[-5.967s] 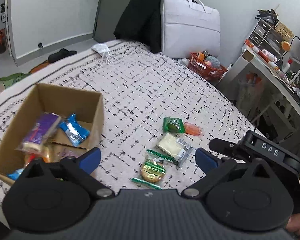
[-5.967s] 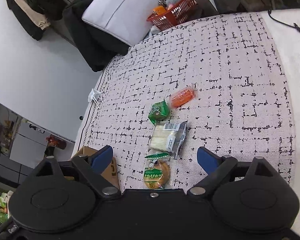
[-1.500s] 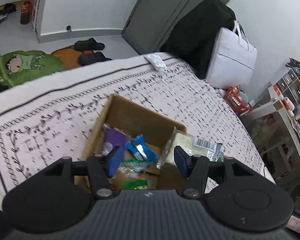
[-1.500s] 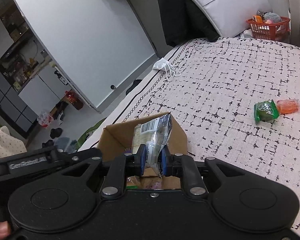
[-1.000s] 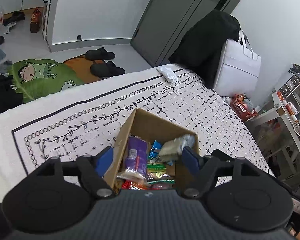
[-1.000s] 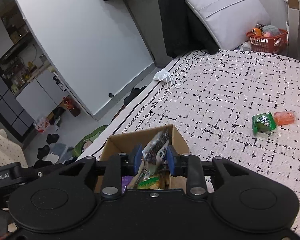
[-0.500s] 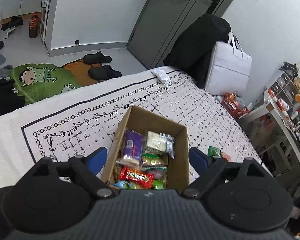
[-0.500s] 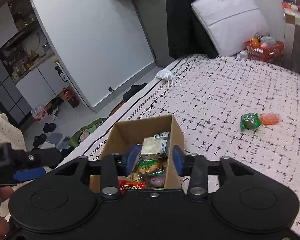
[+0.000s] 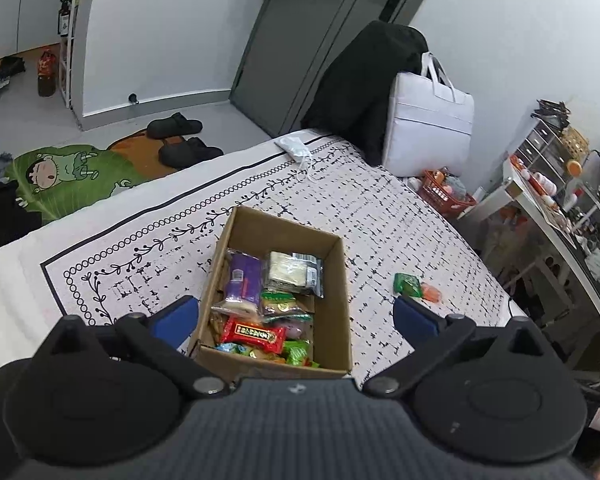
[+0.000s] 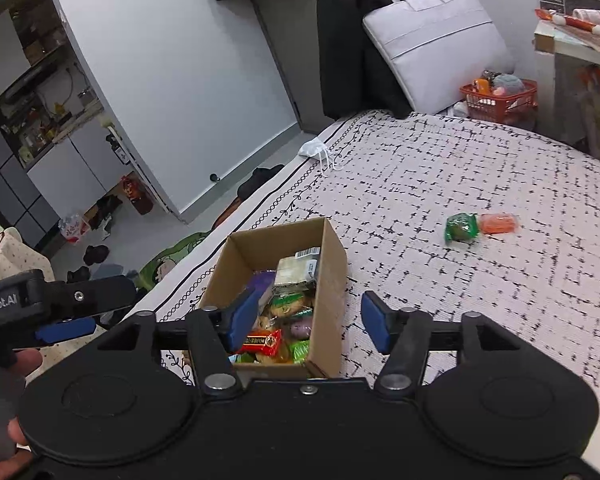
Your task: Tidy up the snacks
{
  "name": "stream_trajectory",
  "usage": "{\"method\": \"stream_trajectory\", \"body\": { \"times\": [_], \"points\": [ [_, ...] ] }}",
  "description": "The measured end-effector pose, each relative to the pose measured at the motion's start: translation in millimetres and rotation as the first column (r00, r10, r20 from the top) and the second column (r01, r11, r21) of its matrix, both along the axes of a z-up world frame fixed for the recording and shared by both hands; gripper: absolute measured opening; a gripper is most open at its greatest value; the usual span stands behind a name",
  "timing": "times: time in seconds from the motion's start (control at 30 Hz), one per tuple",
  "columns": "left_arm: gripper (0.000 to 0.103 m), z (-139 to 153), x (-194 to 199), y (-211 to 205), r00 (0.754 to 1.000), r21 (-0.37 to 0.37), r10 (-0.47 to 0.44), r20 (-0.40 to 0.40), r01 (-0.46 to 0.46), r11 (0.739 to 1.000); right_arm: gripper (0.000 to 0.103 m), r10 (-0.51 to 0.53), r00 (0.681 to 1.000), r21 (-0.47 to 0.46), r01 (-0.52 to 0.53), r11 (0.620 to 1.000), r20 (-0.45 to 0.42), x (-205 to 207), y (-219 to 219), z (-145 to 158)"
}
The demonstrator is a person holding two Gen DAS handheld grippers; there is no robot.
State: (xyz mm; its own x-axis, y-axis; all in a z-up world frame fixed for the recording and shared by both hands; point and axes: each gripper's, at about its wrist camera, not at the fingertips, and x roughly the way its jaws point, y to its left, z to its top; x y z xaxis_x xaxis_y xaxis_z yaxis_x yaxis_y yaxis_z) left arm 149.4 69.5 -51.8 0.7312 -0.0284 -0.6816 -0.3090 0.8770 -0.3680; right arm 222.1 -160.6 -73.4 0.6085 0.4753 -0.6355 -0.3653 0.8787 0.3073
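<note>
Left gripper [image 9: 296, 320]: nearest, jaws spread their widest after just opening further, nothing between the pads; it hangs above the box.
Right gripper [image 10: 308, 320]: jaws partly apart, just been opening, gripping nothing; the box shows in the gap below.
Box [image 9: 342, 280]: open cardboard, on the bedspread [image 9: 400, 216], just beyond both grippers at 12 o'clock.
Snacks in box: red bar [image 9: 254, 333] at the near end, purple pack [image 9: 242, 278] on the left, clear sandwich pack [image 9: 294, 272] at the far right, others jumbled between.
Green packet [image 9: 407, 283]: loose on the bedspread at 2 o'clock from the box, well apart from it.
Orange packet [image 9: 432, 293]: just beside the green one, on its far side from the box.
Mask [image 9: 294, 146]: at the bed's far edge, 12 o'clock.
White bag [image 9: 428, 128]: beyond the bed, leaning against dark clothing.
</note>
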Motion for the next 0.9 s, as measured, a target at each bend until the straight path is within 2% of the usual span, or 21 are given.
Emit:
{"method": "stream_trajectory", "body": {
  "times": [0.03, 0.17, 0.47, 0.73, 0.9],
  "points": [
    [0.103, 1.4, -2.4, -1.3, 1.0, 0.003, -0.004, 0.001, 0.004, 1.0, 0.063, -0.002, 1.0, 0.0, 0.002, 1.0, 0.003, -3.6, -2.4, 2.7],
    [0.103, 8.9, -12.1, -7.1, 0.999, 0.027, -0.031, 0.011, 0.03, 0.999, 0.082, -0.022, 1.0, 0.021, 0.021, 1.0, 0.021, -17.3, -12.0, 14.7],
    [0.103, 24.6, -36.9, -26.2, 0.994, 0.093, -0.105, 0.019, 0.102, 0.99, 0.102, -0.038, 0.998, 0.052, 0.036, 0.998, 0.051, -48.4, -28.5, 35.1],
    [0.103, 32.9, -62.0, -41.6, 0.988, 0.151, -0.151, 0.025, 0.146, 0.978, 0.103, -0.074, 0.995, 0.059, 0.07, 0.996, 0.061, -74.6, -48.6, 41.3],
    [0.103, 37.2, -75.3, -51.1, 0.981, 0.159, -0.192, 0.032, 0.185, 0.97, 0.103, -0.082, 0.995, 0.029, 0.08, 0.996, 0.06, -91.9, -56.4, 42.3]
  ]
}}
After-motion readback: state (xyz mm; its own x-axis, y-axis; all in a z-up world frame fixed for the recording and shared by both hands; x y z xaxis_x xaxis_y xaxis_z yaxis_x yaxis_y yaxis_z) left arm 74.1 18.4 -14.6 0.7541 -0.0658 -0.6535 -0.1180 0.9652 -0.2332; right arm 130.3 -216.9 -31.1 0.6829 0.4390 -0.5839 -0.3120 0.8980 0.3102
